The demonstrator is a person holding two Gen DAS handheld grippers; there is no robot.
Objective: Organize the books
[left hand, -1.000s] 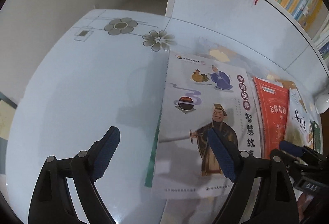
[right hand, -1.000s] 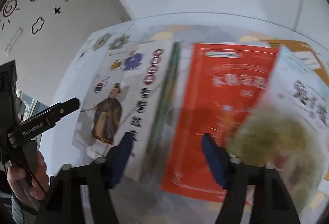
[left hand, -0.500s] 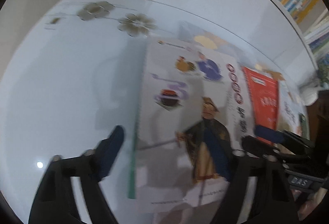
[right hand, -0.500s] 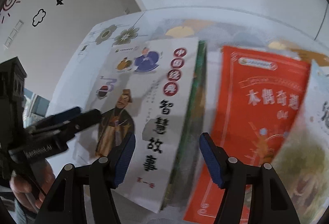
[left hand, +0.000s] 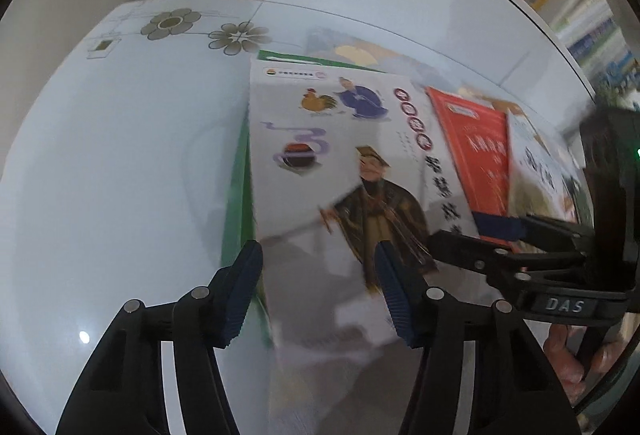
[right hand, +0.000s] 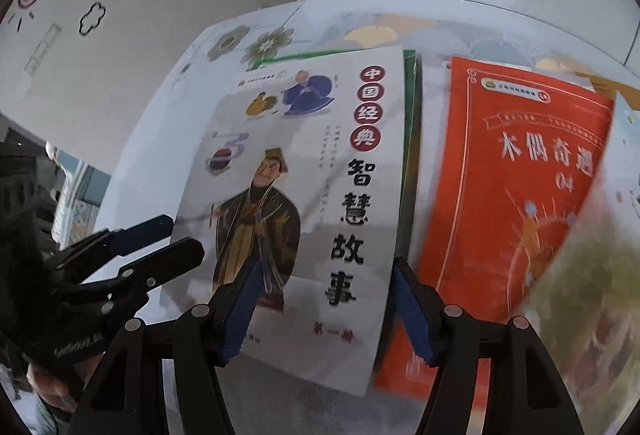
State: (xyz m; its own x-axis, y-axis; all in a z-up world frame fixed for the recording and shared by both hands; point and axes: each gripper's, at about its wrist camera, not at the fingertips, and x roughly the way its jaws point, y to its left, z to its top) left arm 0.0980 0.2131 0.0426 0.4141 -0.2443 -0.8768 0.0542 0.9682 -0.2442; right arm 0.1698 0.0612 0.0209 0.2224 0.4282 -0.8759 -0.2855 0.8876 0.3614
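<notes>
Our left gripper (left hand: 318, 293), jaws just narrowing yet unclenched, straddles the white book's (left hand: 332, 171) left edge; bare table (left hand: 120, 163) lies leftward. Our right gripper (right hand: 322, 309), also released, straddles its right edge. We count four books: white, green (left hand: 240, 187) beneath, red (right hand: 516, 195), one blurred (right hand: 592, 295).

Right gripper (right hand: 320, 299) jaws apart over white storybook (right hand: 304, 195) lower edge; red book (right hand: 516, 195) beside; left gripper (right hand: 160, 247) at left
</notes>
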